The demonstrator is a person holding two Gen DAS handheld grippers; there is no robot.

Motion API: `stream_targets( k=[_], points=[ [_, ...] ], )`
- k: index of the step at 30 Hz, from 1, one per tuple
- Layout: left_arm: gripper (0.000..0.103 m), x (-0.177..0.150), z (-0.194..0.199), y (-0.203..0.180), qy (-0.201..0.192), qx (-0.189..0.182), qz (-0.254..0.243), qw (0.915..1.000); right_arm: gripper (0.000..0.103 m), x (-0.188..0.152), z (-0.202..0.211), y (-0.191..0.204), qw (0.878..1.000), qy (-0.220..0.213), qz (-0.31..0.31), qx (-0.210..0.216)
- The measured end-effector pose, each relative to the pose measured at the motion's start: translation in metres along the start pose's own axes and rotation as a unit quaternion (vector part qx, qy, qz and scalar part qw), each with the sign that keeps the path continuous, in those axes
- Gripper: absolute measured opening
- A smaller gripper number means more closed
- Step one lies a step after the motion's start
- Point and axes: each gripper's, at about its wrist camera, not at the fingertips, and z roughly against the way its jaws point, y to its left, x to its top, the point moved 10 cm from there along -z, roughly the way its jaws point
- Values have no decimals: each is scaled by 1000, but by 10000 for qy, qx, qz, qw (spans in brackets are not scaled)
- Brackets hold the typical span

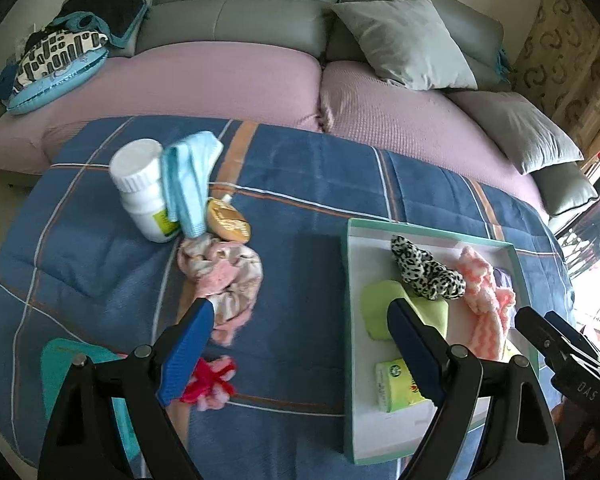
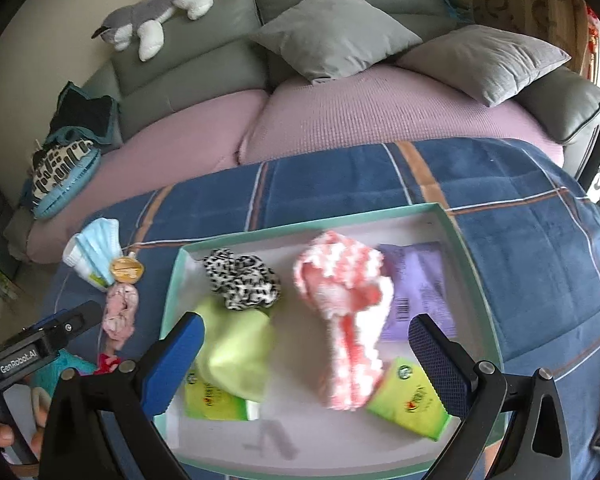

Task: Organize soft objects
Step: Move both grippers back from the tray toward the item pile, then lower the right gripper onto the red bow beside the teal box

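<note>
A white tray with a teal rim point(image 1: 350, 320) point(image 2: 172, 292) lies on the blue plaid blanket. In it are a leopard scrunchie point(image 1: 428, 274) point(image 2: 242, 280), a pink-white fuzzy sock point(image 1: 486, 308) point(image 2: 344, 320), a light green cloth point(image 1: 376, 308) point(image 2: 236, 348), green tissue packs point(image 1: 396, 384) point(image 2: 410, 400) and a purple pack point(image 2: 418, 284). On the blanket left of the tray lie a pink floral scrunchie point(image 1: 224, 276) point(image 2: 120, 312) and a red-pink bow point(image 1: 210, 380). My left gripper point(image 1: 300, 316) is open and empty above the blanket. My right gripper point(image 2: 306, 332) is open and empty over the tray.
A white bottle point(image 1: 142, 188), a blue face mask point(image 1: 190, 184) and a round gold tin point(image 1: 228, 220) stand at the blanket's far left. A teal item point(image 1: 64, 364) lies near the front. Behind is a sofa with grey cushions point(image 1: 404, 44) and a plush husky point(image 2: 156, 8).
</note>
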Motion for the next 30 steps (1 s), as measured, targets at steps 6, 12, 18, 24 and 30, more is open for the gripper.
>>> stream_targets(
  k=[6,12,18,24,30],
  points=[
    [89,3,8,20,-69,45,138,9999,103,0,1,16,9996,-137,198,-135],
    [89,5,17,47,-148,145,363,9991,103,-4,-1,39,9991,-99,409,-70],
    [89,6,25,77,-198,277,558,9979,103,-14,-14,69,9986,184,457,195],
    [89,5,35,109,-254,438,773,9957,103,-21,-23,101,9961,317,794,207],
    [89,2,36,138,-92,671,737,9950,103,-31,-36,136,9909,545,1168,384]
  ],
)
